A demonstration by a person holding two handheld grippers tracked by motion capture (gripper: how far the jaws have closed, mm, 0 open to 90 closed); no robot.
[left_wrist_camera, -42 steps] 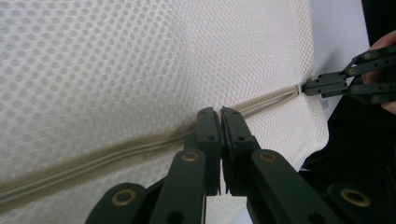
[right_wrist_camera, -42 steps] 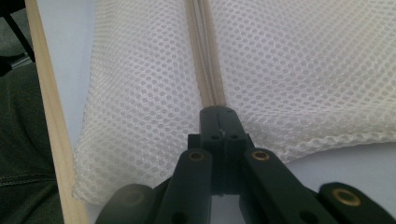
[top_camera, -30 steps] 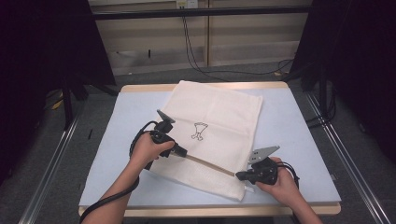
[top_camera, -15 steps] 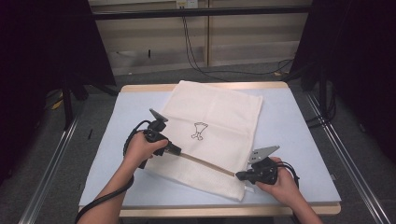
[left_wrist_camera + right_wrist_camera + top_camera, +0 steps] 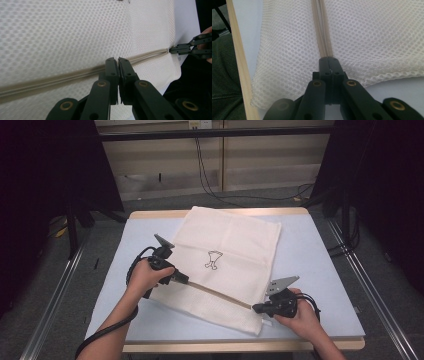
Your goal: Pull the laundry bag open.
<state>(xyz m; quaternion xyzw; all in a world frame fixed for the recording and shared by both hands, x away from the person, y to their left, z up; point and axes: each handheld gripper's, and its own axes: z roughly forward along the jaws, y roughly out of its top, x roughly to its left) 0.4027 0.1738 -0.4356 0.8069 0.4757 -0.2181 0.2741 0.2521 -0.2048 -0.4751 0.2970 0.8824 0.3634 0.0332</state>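
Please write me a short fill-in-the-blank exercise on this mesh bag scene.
1. The white mesh bag lies on a pale ____ table.
2. The right claw is shut on the end of the bag's ____.
3. The left claw is ____ at the same beige line.
4. The black drawing sits on the bag's ____ face.

Missing words: blue; zipper; shut; upper

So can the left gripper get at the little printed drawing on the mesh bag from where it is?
Probably yes: the left gripper sits at the zipper, and only bare mesh bag lies between it and the drawing.
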